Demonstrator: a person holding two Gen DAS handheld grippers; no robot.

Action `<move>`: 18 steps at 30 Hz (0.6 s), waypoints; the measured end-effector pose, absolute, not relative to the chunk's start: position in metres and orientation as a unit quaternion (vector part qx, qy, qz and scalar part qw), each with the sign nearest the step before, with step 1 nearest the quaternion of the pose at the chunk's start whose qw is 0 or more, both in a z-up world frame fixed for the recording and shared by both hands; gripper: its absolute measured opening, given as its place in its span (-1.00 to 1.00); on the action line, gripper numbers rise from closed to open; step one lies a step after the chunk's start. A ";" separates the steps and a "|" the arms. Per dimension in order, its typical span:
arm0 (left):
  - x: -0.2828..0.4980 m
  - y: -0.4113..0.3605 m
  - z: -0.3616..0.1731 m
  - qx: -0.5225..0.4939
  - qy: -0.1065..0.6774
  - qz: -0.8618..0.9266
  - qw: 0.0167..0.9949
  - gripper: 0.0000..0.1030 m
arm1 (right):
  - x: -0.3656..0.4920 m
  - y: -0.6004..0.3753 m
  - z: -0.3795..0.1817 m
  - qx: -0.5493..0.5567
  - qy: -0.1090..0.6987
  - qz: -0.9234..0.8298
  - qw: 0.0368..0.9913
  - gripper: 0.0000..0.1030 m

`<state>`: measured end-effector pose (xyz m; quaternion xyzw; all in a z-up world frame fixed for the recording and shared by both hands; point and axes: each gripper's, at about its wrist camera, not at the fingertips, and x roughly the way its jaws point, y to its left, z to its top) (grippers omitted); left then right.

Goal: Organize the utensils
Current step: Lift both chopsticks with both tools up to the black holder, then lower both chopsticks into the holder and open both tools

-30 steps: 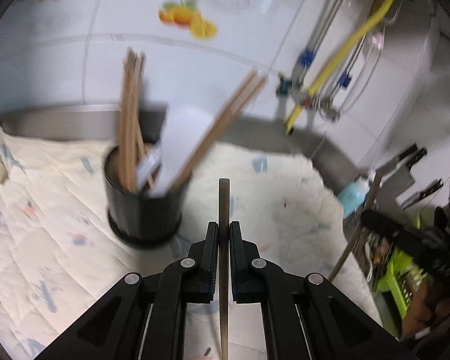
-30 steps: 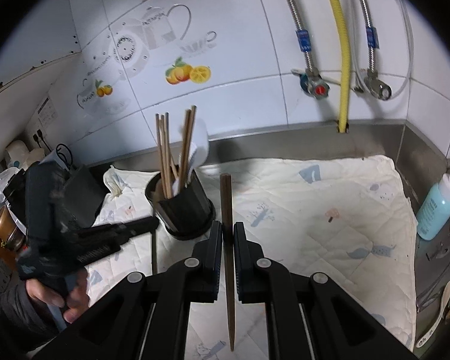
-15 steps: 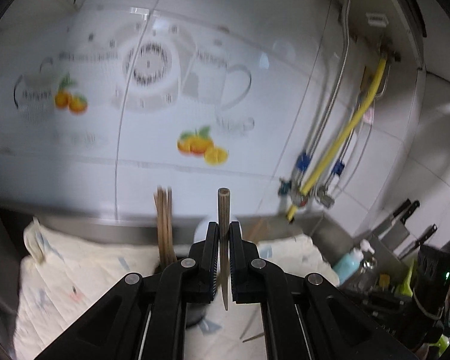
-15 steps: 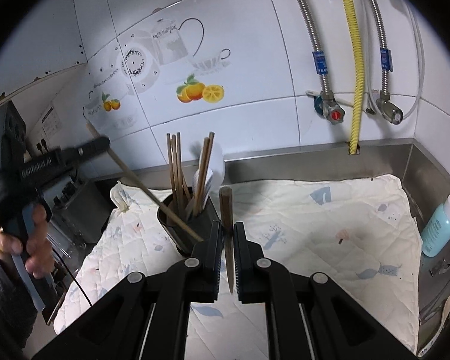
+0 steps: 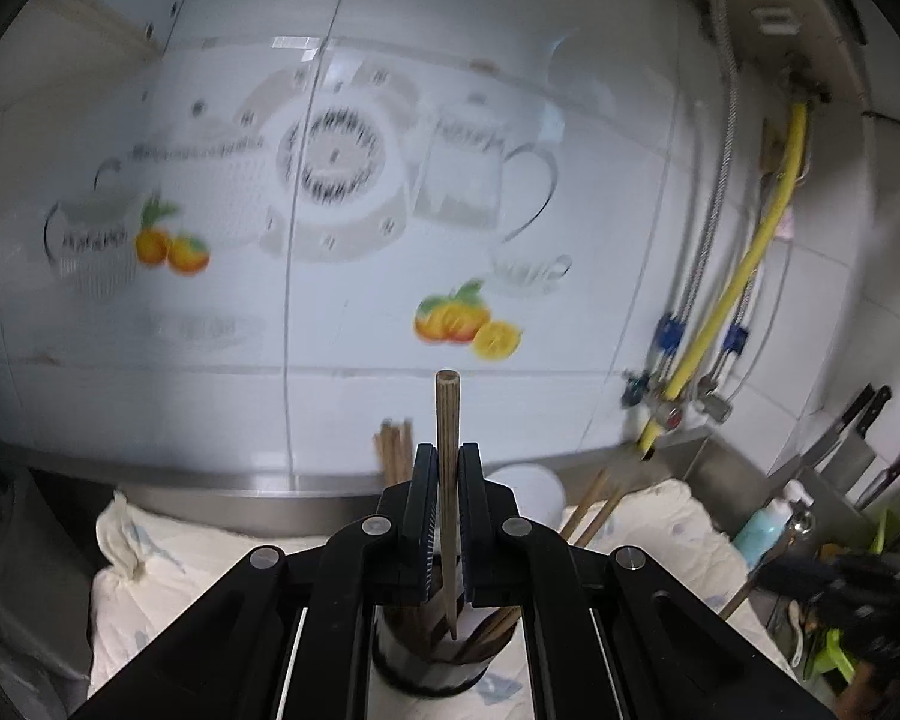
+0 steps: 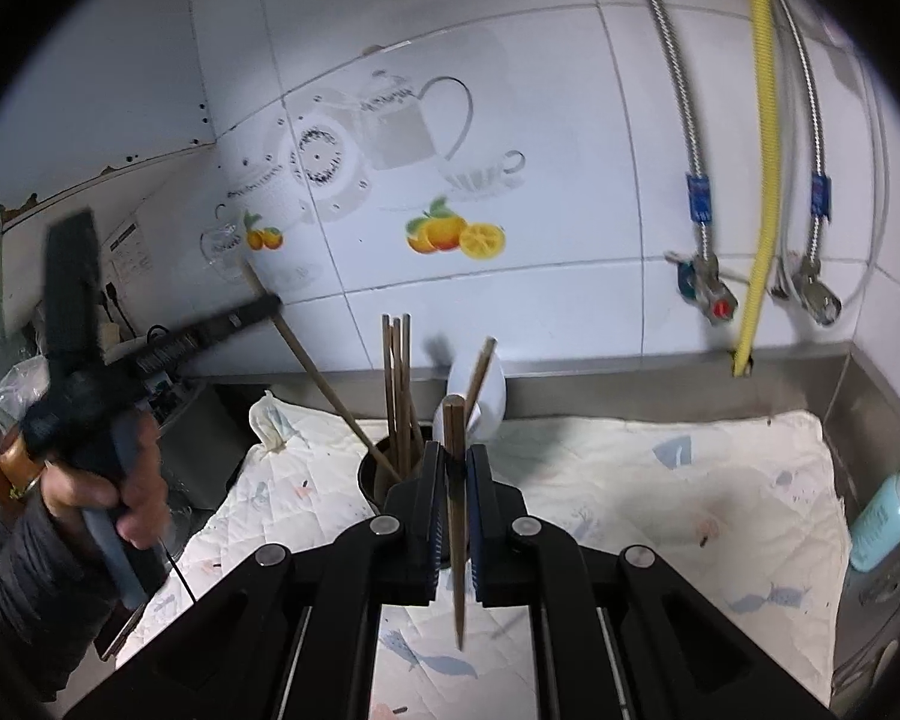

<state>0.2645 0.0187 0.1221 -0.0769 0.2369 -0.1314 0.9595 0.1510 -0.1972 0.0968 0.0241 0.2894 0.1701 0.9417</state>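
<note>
My left gripper (image 5: 447, 468) is shut on a wooden chopstick (image 5: 446, 420) held upright; its lower tip points into the black utensil holder (image 5: 426, 669) just below. The holder contains several chopsticks (image 5: 393, 450) and a white spoon (image 5: 528, 492). In the right wrist view the left gripper (image 6: 264, 306) holds its chopstick (image 6: 318, 378) slanting down into the holder (image 6: 378, 480). My right gripper (image 6: 455, 468) is shut on another chopstick (image 6: 455, 468), upright, just in front of the holder.
A white quilted cloth (image 6: 660, 480) covers the steel counter. A tiled wall with fruit decals (image 6: 456, 234) and pipes (image 6: 756, 180) stands behind. A blue bottle (image 6: 885, 516) and knives (image 5: 858, 426) are at the right. Dark appliances (image 6: 192, 438) sit at the left.
The left gripper rose and tilted its chopstick, bringing the tip down into the holder. The right gripper moved closer to the holder with its chopstick.
</note>
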 end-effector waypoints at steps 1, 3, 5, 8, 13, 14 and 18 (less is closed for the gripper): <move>0.267 0.020 0.118 -0.081 0.242 -0.133 0.958 -0.88 | 0.152 -0.196 0.097 0.024 0.289 0.172 0.941 -0.82; 0.271 0.022 0.109 -0.081 0.250 -0.128 0.956 -0.88 | 0.153 -0.193 0.100 0.023 0.286 0.174 0.942 -0.82; 0.273 0.023 0.104 -0.080 0.254 -0.125 0.956 -0.88 | 0.154 -0.192 0.104 0.025 0.282 0.178 0.942 -0.82; 0.277 0.024 0.098 -0.075 0.263 -0.118 0.955 -0.88 | 0.155 -0.191 0.117 0.034 0.266 0.186 0.945 -0.82; 0.287 0.024 0.085 -0.073 0.286 -0.116 0.948 -0.87 | 0.160 -0.186 0.143 0.040 0.228 0.193 0.953 -0.82; 0.288 0.024 0.082 -0.074 0.289 -0.113 0.948 -0.87 | 0.163 -0.185 0.148 0.044 0.220 0.193 0.955 -0.82; 0.293 0.025 0.075 -0.081 0.303 -0.115 0.943 -0.84 | 0.175 -0.175 0.152 0.048 0.206 0.194 0.958 -0.82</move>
